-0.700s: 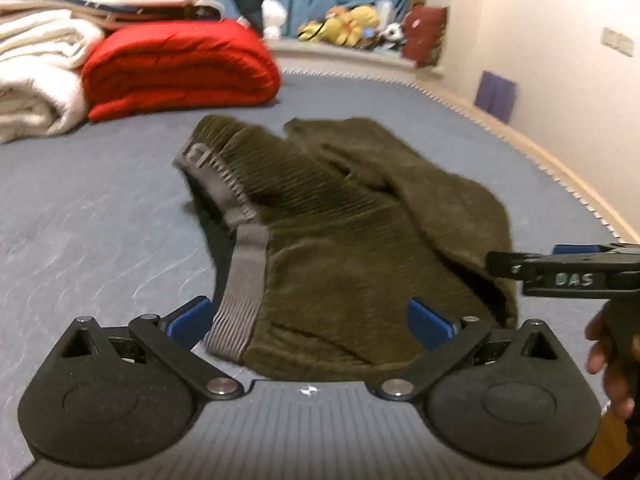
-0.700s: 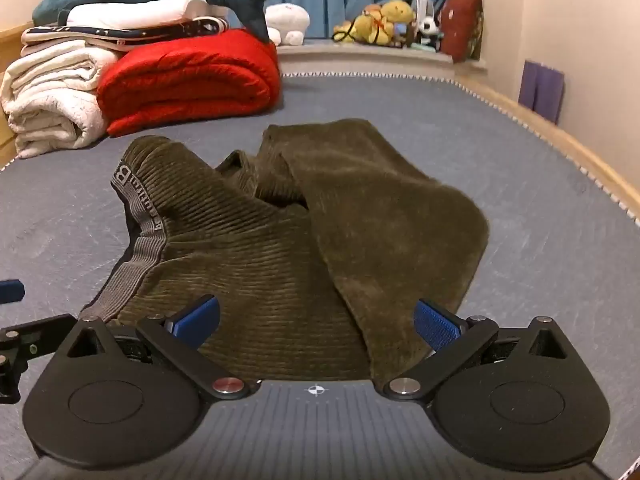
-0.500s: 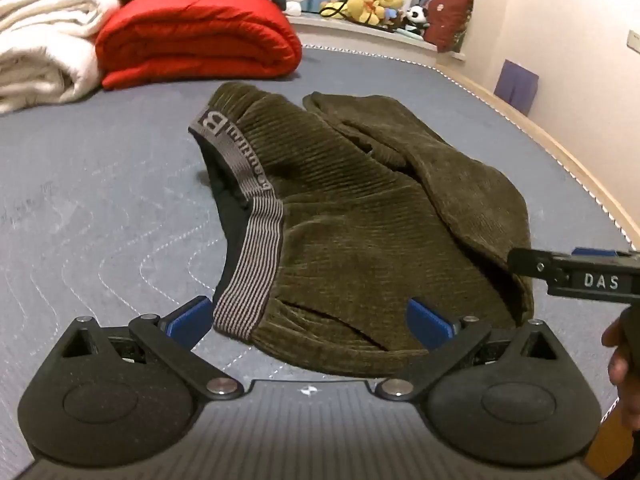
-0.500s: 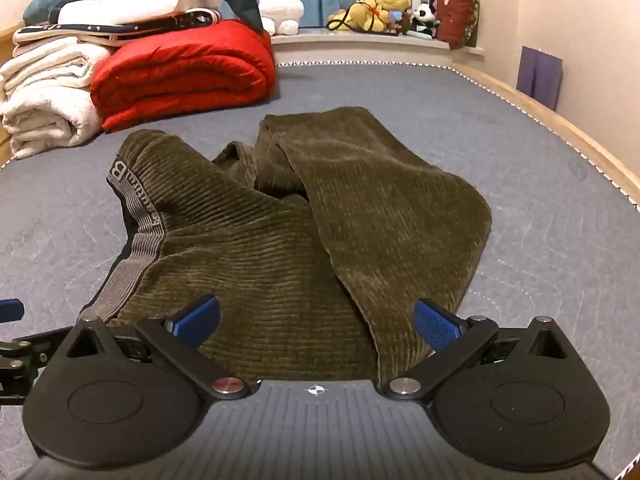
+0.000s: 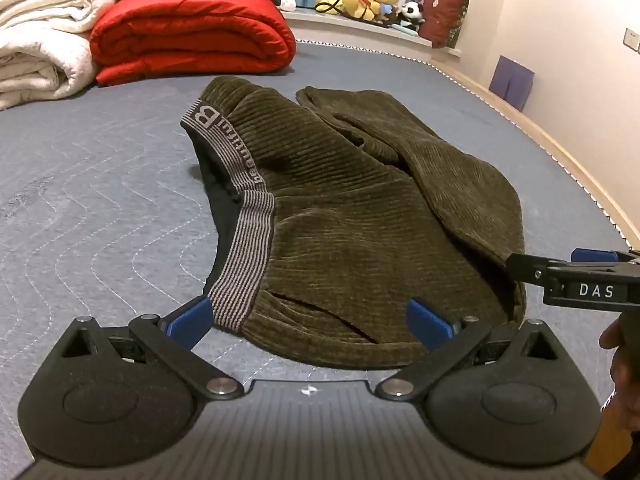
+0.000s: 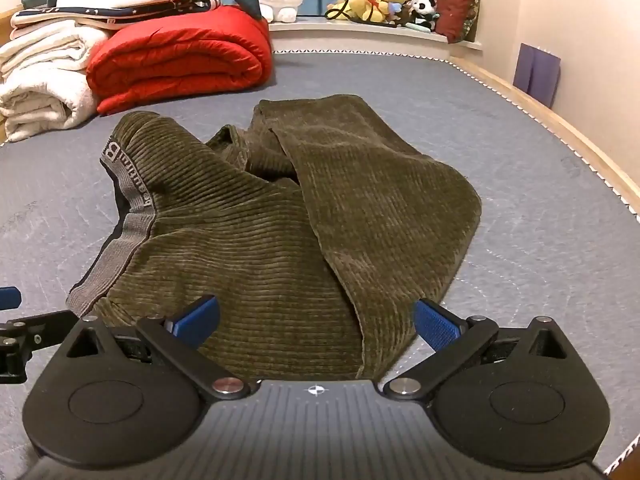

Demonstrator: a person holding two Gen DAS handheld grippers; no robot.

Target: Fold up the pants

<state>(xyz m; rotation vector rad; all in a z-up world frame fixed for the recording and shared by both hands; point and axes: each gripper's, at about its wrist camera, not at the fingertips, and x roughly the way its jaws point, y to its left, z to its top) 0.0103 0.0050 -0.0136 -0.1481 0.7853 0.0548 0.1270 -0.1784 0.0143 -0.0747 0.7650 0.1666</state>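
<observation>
Left wrist | left claw (image 5: 308, 322) and right claw (image 6: 316, 322) gape empty | pants (image 5: 360, 220) bunched at 12 | risk: pinching several layers, crooked fold

L gripper (image 5: 308, 316) wide open, R gripper (image 6: 316, 320) wide open, both angled down

Pants (image 5: 360, 216) ribbed matt corduroy; mattress (image 5: 100, 184) quilted cloth.

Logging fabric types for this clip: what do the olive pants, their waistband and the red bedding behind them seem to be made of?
Pants: likely corduroy or ribbed velour, matte, with raised parallel ribs and a soft nap.
Waistband: looks like knit elastic, grey with fine dark stripes and woven lettering.
Red bedding: probably a nylon or polyester shell over padding; smooth, faint sheen, puffy folds.
</observation>
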